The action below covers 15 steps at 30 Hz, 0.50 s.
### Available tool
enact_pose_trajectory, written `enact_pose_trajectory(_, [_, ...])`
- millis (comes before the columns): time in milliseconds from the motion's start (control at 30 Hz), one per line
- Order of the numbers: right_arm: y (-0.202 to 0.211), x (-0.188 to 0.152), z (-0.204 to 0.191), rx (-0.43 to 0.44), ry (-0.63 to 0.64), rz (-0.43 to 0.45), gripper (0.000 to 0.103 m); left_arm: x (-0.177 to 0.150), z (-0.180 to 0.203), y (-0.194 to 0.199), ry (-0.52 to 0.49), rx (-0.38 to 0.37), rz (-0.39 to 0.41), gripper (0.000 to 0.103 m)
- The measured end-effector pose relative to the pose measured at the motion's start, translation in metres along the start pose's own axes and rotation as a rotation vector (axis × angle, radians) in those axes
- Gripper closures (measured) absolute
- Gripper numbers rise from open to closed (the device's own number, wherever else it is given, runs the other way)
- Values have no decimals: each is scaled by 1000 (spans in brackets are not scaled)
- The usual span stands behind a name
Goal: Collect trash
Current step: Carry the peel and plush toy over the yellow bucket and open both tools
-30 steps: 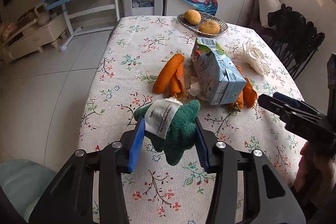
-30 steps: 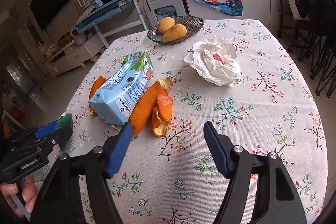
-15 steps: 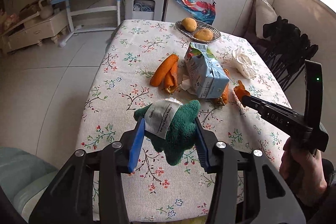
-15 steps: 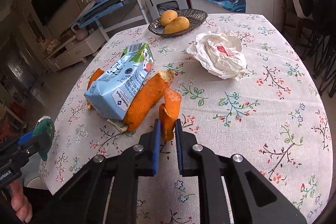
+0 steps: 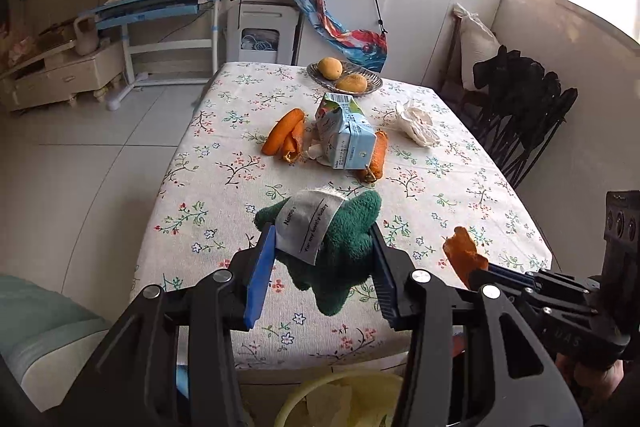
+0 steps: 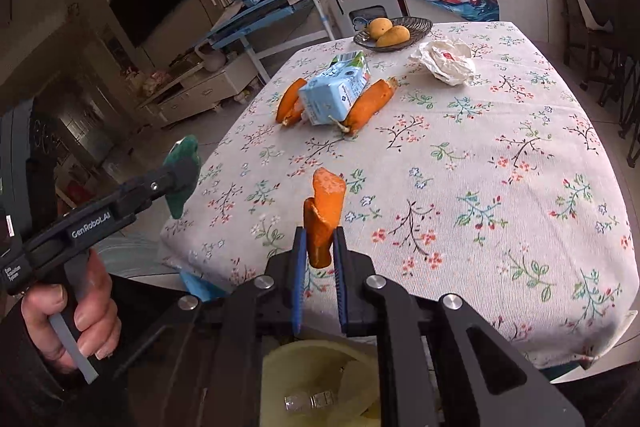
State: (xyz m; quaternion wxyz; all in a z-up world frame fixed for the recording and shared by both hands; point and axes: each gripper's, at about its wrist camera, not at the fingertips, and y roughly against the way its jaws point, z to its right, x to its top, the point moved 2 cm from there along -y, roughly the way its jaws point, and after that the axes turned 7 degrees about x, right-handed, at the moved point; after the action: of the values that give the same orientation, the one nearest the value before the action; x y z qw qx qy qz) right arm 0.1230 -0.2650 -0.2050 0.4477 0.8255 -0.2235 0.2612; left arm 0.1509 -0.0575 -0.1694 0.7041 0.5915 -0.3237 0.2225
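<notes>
My left gripper (image 5: 322, 251) is shut on a green fuzzy cloth item (image 5: 340, 247) with a white printed label, held above the near edge of the table. My right gripper (image 6: 318, 253) is shut on a piece of orange peel (image 6: 323, 211), also lifted near the table's front edge; that peel (image 5: 462, 255) shows at the right in the left wrist view. On the flowered tablecloth (image 6: 480, 167) remain a blue drink carton (image 6: 334, 89), more orange peels (image 6: 370, 103) beside it, and a crumpled white wrapper (image 6: 448, 61). A yellow bin (image 6: 316, 383) sits below both grippers.
A dark dish with two yellow fruits (image 6: 390, 31) stands at the table's far end. Black folded chairs (image 5: 524, 115) line the right side. A blue desk (image 5: 160, 7) and white cabinets stand beyond. A hand (image 6: 72, 319) holds the left gripper's handle.
The right gripper shut on the orange peel and lifted it off the table. Both grippers pulled back toward the near table edge, and the yellow bin came into view below.
</notes>
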Motion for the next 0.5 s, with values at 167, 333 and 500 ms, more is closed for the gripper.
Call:
enact_pose_trajectory(167, [13,-26,-17,31,17,-9,89,-13,4,15,-14,-2,11,60])
enact_pose_trajectory(333, [14,-47,-28,50,36,-61,89,-24,7,29,-18,-5,23,60])
enact_pose_trajectory(500, [-4,-80,-43,78,72,-202,89,-35,11,39,-32,-1,30,60])
